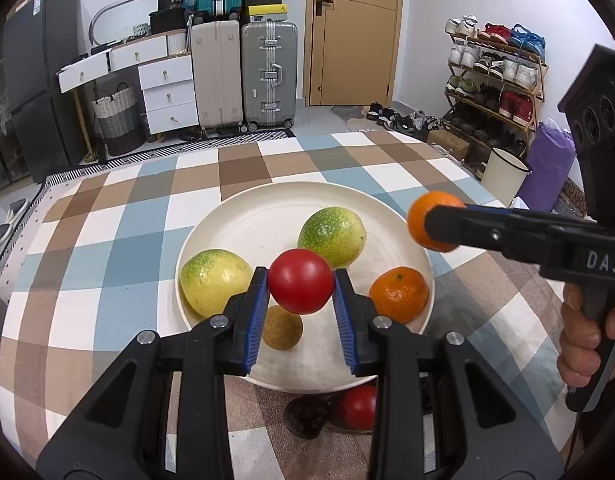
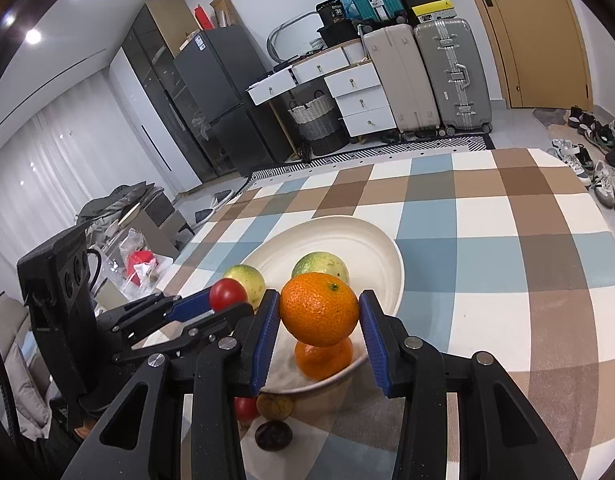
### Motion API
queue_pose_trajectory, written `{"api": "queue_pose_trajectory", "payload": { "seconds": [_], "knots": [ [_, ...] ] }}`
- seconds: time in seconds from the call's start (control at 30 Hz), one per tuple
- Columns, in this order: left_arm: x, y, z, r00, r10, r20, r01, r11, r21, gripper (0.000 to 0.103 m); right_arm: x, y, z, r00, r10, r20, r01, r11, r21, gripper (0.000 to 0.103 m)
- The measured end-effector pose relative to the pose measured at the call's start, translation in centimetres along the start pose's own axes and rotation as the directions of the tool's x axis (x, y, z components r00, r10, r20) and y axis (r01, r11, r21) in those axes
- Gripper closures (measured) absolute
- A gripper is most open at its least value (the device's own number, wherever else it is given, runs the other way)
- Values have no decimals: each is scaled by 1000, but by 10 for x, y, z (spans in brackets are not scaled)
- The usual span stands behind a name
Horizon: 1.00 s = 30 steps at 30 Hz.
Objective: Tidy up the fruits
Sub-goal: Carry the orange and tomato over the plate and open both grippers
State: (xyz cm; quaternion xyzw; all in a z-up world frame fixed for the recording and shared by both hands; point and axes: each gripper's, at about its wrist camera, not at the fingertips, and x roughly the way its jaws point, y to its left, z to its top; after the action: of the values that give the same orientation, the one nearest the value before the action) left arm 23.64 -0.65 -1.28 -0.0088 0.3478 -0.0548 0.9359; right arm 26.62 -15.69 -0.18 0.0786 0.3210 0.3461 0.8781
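My left gripper (image 1: 300,282) is shut on a red tomato (image 1: 300,281) and holds it above the near part of a cream plate (image 1: 267,208). My right gripper (image 2: 318,310) is shut on an orange mandarin (image 2: 318,309), held above the plate's (image 2: 347,236) right rim; it also shows in the left wrist view (image 1: 435,221). On the plate lie two yellow-green fruits (image 1: 331,235) (image 1: 213,282), a second mandarin (image 1: 399,294) and a small brown fruit (image 1: 282,327).
A second red tomato (image 1: 359,406) and a dark fruit (image 1: 307,416) lie on the checkered tablecloth (image 1: 107,240) by the plate's near rim. Suitcases (image 1: 269,72), drawers and a shoe rack (image 1: 495,80) stand beyond the table.
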Motion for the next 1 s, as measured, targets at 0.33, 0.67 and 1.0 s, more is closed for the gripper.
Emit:
{"api": "queue_pose_trajectory", "payload": {
  "seconds": [0.33,0.67,1.0],
  "knots": [
    [13,5,-3,1000,9,-10,-10,1000,-9,74,26,-5,2,999,-32,-23,32,999,-16,62],
    [19,3,-6,1000,15,-17,-15,1000,-8,74,31,-11,-2,998,-66,-11,66,998,-9,62],
    [10,9,-4,1000,7,-1,-7,999,-49,74,23,-2,0,995,-89,42,92,993,-70,52]
  ]
}}
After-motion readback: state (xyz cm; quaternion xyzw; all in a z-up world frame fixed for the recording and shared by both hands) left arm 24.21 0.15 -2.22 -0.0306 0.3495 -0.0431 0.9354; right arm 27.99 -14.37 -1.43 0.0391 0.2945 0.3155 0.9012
